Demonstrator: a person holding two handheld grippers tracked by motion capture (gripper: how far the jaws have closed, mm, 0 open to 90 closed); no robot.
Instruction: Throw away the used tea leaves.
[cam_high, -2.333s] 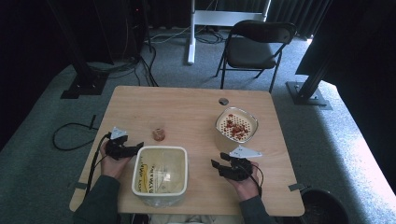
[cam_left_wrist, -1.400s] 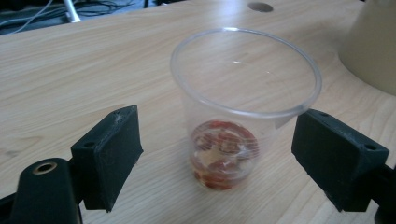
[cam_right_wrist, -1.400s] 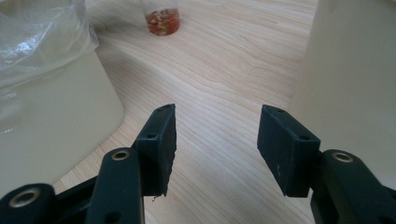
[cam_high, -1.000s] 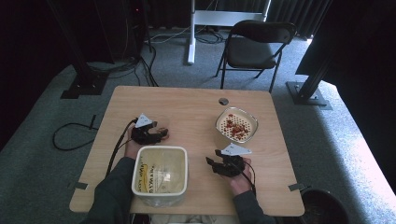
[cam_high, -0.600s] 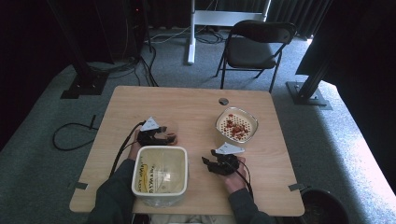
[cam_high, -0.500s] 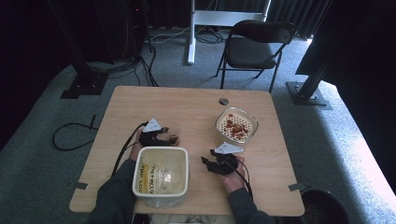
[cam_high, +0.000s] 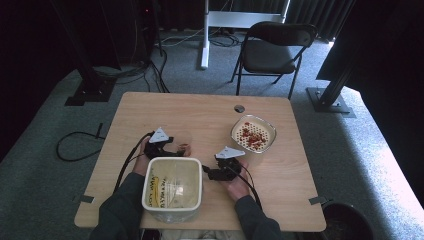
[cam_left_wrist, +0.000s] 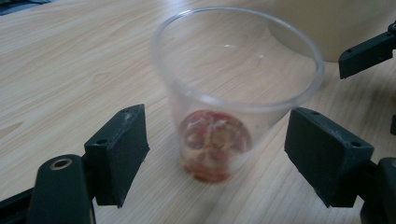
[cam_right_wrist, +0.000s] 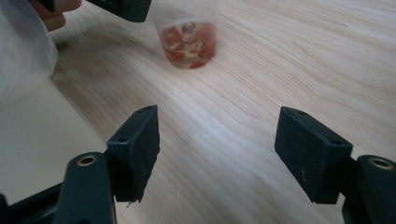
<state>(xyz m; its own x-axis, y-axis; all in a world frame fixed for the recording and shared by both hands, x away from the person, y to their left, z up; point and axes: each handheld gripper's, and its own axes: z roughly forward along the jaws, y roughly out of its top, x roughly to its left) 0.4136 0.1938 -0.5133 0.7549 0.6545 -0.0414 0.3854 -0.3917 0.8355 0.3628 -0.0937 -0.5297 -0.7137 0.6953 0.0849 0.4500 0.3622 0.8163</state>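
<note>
Nearest to us, we are looking down on a cream tub (cam_high: 172, 186) sitting at the near edge of the wooden table (cam_high: 210, 112), between the person's two forearms. We are holding the left gripper (cam_left_wrist: 215, 154) just beyond the tub's far left corner, its jaws spread wide on either side of a clear plastic cup (cam_left_wrist: 231, 88); neither jaw is touching the cup wall. The cup is standing upright on the table, with a little red material (cam_left_wrist: 214, 144) lying in its bottom. We are keeping the right gripper (cam_right_wrist: 217, 154) beside the tub's right wall, its jaws likewise gaping over bare wood and pointing toward the cup (cam_right_wrist: 189, 39). Farther right, a white bowl (cam_high: 253, 134) is holding red pieces. Beyond the table, a black folding chair (cam_high: 272, 52) is standing on the grey carpet.
</note>
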